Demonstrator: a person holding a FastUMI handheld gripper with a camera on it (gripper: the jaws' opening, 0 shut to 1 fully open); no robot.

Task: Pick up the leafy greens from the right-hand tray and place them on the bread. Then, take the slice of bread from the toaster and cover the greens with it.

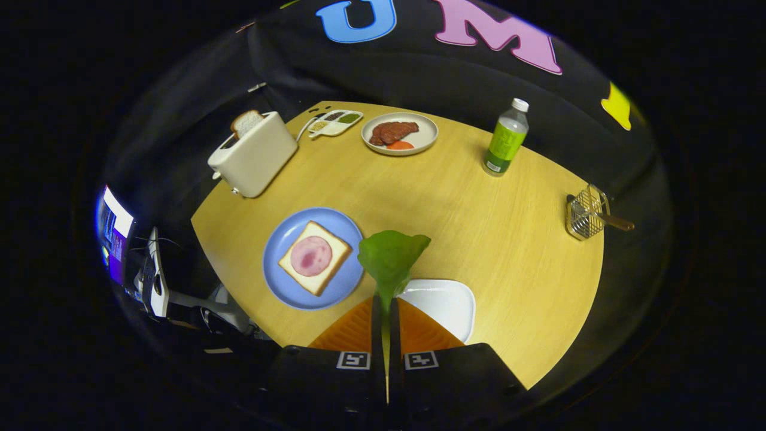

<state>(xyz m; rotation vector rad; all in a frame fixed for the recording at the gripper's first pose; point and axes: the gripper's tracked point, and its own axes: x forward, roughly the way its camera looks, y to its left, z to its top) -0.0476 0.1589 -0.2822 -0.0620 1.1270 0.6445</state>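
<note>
My gripper (386,311) is shut on the stem of a leafy green (390,257), which sticks up ahead of the fingertips, held above the table. Under and just right of the fingers lies the white right-hand tray (446,305). Left of the leaf, a blue plate (281,284) carries a bread slice (299,272) topped with a round pink ham slice (311,255). Farther off to the left stands a white toaster (254,157) with a slice of bread (245,123) poking out of its slot.
Beyond the leaf, a white plate (422,140) holds meat and something orange. A small divided dish (335,123) sits by the toaster. A green bottle (505,139) stands far right, and a wire basket (586,214) near the table's right edge.
</note>
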